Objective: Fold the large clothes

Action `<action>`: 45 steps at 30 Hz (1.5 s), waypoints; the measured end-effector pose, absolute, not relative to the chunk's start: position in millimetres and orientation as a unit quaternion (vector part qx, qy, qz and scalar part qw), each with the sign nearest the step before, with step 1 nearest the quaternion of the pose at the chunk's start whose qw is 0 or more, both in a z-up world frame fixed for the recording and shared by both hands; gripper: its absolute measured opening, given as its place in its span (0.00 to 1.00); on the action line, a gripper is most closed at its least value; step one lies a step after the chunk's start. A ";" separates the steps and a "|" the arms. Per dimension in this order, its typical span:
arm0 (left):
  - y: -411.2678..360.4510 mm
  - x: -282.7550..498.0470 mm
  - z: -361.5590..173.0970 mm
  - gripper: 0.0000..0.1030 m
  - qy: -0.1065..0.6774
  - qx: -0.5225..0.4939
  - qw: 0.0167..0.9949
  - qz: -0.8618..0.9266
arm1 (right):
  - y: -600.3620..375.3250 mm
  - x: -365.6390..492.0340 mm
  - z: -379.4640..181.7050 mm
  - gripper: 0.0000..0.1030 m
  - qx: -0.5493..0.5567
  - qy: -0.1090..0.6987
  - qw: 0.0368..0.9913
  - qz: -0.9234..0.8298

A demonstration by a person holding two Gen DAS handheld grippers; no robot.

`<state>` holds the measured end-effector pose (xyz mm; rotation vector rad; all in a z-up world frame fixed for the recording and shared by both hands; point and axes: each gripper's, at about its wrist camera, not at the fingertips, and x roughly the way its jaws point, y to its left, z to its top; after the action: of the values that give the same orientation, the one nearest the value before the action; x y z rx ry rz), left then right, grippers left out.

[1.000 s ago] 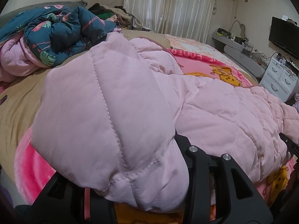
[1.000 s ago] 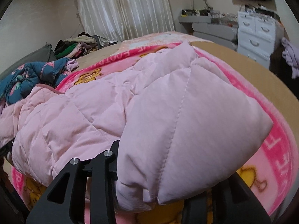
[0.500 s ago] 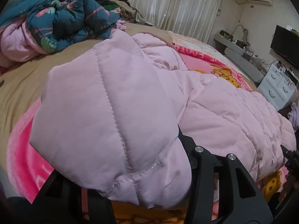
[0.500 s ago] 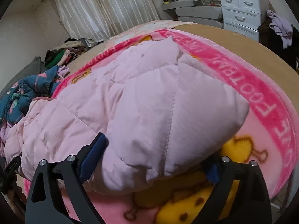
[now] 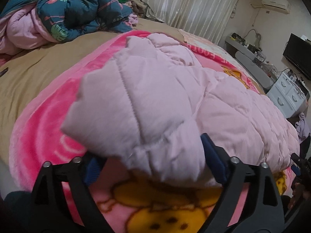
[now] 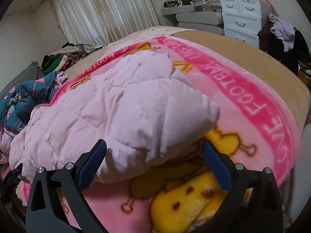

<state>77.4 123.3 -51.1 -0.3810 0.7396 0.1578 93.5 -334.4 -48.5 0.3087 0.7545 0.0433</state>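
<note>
A pale pink quilted puffer coat lies folded across a pink cartoon blanket on the bed. In the left wrist view its near end bulges between the wide-apart blue pads of my left gripper, which is open. In the right wrist view the coat lies the same way, its other end resting between the spread pads of my right gripper, also open. Neither gripper pinches the fabric.
A crumpled dark blue floral duvet and a pile of clothes lie at the far side of the bed. White drawers and a chair draped with clothes stand beyond the bed's right edge. Curtains hang behind.
Both grippers have opened and let go of the coat's ends, which dropped onto the blanket. Both have drawn back and lowered, so more pink blanket shows.
</note>
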 end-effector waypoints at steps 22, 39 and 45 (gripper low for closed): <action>127.8 -29.7 16.2 0.91 0.286 -0.149 0.938 0.127 | -302.9 -27.3 28.3 0.96 0.030 0.207 0.975 0.069; 20.6 -41.5 24.5 0.91 0.280 -0.101 0.955 0.005 | -251.3 -73.5 46.0 0.96 -0.006 0.217 0.966 0.139; 4.7 -32.5 7.5 0.91 0.307 -0.086 0.948 -0.001 | -244.9 -72.9 25.3 0.96 -0.015 0.255 0.955 0.154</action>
<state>-32.5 4.7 7.5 -0.1751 0.6240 -0.0014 -72.9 -244.9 25.3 -0.0301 0.5169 0.3120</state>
